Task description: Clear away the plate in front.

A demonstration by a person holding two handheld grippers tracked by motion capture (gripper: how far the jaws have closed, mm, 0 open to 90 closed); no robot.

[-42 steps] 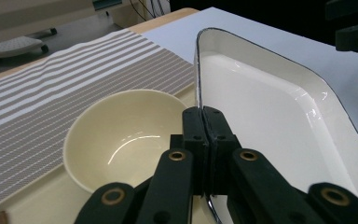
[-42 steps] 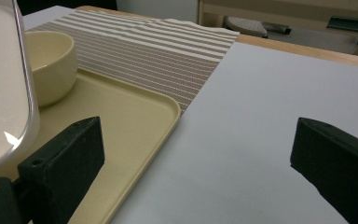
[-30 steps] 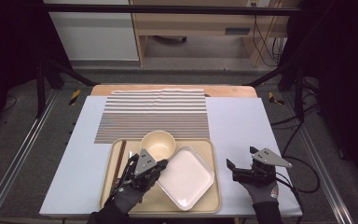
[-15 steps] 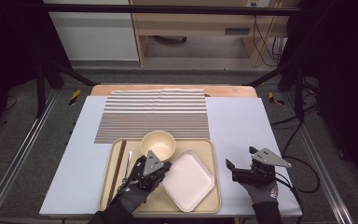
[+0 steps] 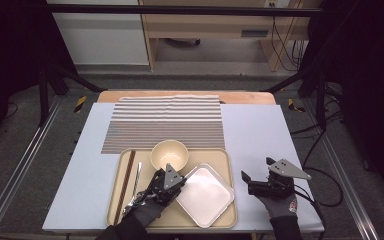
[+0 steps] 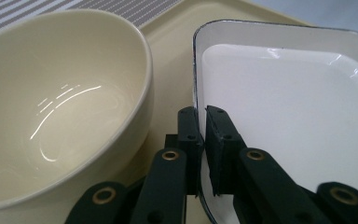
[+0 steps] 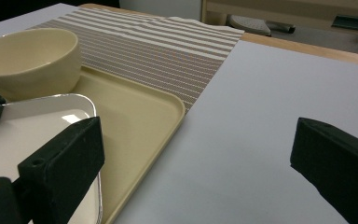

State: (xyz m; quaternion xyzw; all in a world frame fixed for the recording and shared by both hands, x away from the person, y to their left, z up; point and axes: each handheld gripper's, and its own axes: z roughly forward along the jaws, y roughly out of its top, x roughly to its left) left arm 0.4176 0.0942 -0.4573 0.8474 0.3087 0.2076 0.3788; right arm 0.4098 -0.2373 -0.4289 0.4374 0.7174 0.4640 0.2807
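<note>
A white square plate (image 5: 205, 195) lies in the right half of a cream tray (image 5: 226, 162), next to a cream bowl (image 5: 169, 154). My left gripper (image 5: 181, 182) is at the plate's left rim. In the left gripper view its jaws (image 6: 203, 126) straddle that thin rim (image 6: 198, 70). They have just been opening and stand a sliver apart, with the rim still between them. The bowl (image 6: 60, 102) sits close on the left. My right gripper (image 5: 247, 182) rests on the table right of the tray. Its jaws (image 7: 191, 144) are wide open with nothing between them.
Dark chopsticks (image 5: 125, 182) and a metal utensil (image 5: 138, 175) lie along the tray's left side. A striped placemat (image 5: 165, 122) is spread behind the tray on the pale blue table cover (image 5: 260, 135). The table's front edge is just below both hands.
My left gripper has sunk with the plate, which was tilted up and now lies flat in the tray. The right gripper has not moved.
</note>
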